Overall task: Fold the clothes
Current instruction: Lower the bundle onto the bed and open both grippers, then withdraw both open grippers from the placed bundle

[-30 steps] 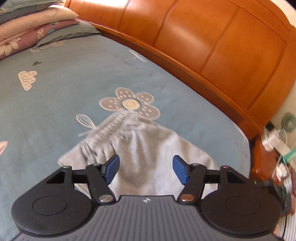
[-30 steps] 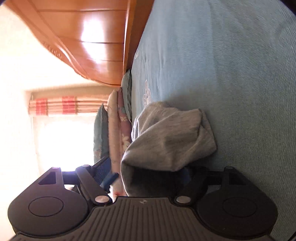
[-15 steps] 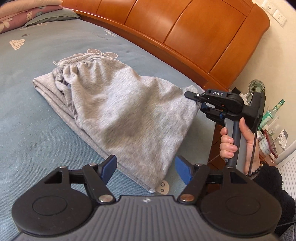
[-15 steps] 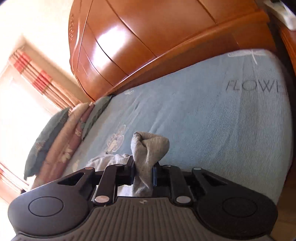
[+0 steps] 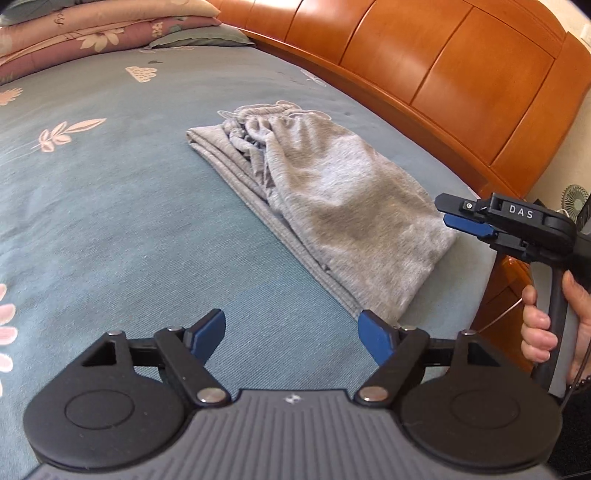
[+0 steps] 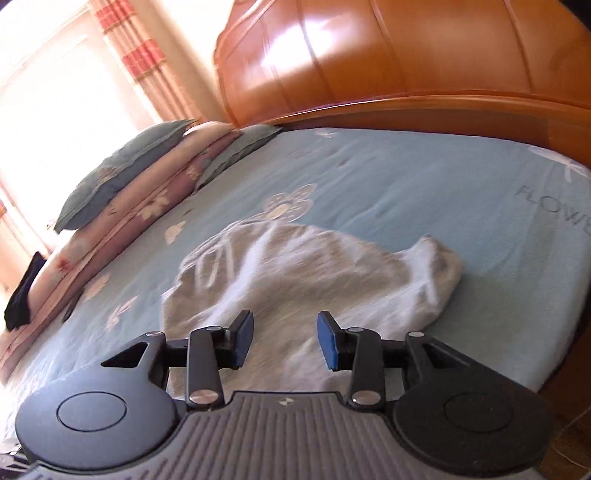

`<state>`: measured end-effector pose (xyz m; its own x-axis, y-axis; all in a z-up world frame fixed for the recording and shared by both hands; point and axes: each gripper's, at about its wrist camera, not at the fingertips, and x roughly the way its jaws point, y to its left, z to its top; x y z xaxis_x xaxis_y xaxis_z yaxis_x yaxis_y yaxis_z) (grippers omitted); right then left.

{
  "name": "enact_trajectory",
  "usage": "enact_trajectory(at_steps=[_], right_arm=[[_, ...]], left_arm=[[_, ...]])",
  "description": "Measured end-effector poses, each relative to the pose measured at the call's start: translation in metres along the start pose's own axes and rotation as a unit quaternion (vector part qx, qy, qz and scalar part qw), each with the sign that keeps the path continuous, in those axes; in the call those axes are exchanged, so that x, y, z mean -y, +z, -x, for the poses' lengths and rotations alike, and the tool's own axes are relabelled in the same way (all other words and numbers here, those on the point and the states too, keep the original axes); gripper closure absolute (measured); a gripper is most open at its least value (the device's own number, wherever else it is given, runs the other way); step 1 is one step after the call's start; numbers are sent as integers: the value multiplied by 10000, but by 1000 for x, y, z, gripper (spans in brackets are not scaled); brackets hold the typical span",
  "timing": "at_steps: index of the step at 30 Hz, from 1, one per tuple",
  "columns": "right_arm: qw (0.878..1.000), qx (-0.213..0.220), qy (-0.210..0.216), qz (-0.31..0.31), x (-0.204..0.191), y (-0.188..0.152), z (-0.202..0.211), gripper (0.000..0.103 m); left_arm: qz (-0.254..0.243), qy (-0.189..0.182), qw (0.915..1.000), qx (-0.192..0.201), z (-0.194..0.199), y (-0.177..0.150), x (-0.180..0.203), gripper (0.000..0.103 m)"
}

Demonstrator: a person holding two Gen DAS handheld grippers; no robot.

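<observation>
One garment fills the middle of both views: grey shorts (image 5: 325,206) of soft, faintly fuzzy knit, folded into a long slanted bundle on a teal bed sheet (image 5: 110,206) of fine ribbed weave printed with pale flowers and leaves. In the left wrist view, reading from the left, stacked pillows (image 5: 92,33) in pink floral cloth sit at the upper left; the gathered elastic waistband lies at the bundle's upper end, layered edges run down its left side, and its rounded lower end reaches toward the right. A glossy orange wooden headboard (image 5: 461,74) with curved panels crosses the upper right. At the right edge a hand (image 5: 543,328) grips the handle of the right gripper (image 5: 456,214), its blue-padded tip just beside the cloth. The left gripper (image 5: 291,332) hovers at the bottom, jaws spread wide and just opening further, nothing between them.

Only the right wrist view shows the bright window and red-striped curtain (image 6: 140,55) at the upper left, and lettering on the sheet at the right; here the shorts look blurred. Its jaws have just been parting and stand apart over the cloth, gripping nothing.
</observation>
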<state>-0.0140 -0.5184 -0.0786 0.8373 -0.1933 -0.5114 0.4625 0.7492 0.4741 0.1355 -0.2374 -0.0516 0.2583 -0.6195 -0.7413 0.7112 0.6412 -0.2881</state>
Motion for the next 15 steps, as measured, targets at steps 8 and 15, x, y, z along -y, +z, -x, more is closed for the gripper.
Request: enact_trajectory(at_steps=[8,15], right_arm=[[9928,-212,214,1156,-82,-1,-63,65],[9762,-885,299,1955,-127,-20,-118,63]], left_arm=[[289,172,9992,228,29,-33,-21,19],[685,169,9969,360,37,-39,-54,19]])
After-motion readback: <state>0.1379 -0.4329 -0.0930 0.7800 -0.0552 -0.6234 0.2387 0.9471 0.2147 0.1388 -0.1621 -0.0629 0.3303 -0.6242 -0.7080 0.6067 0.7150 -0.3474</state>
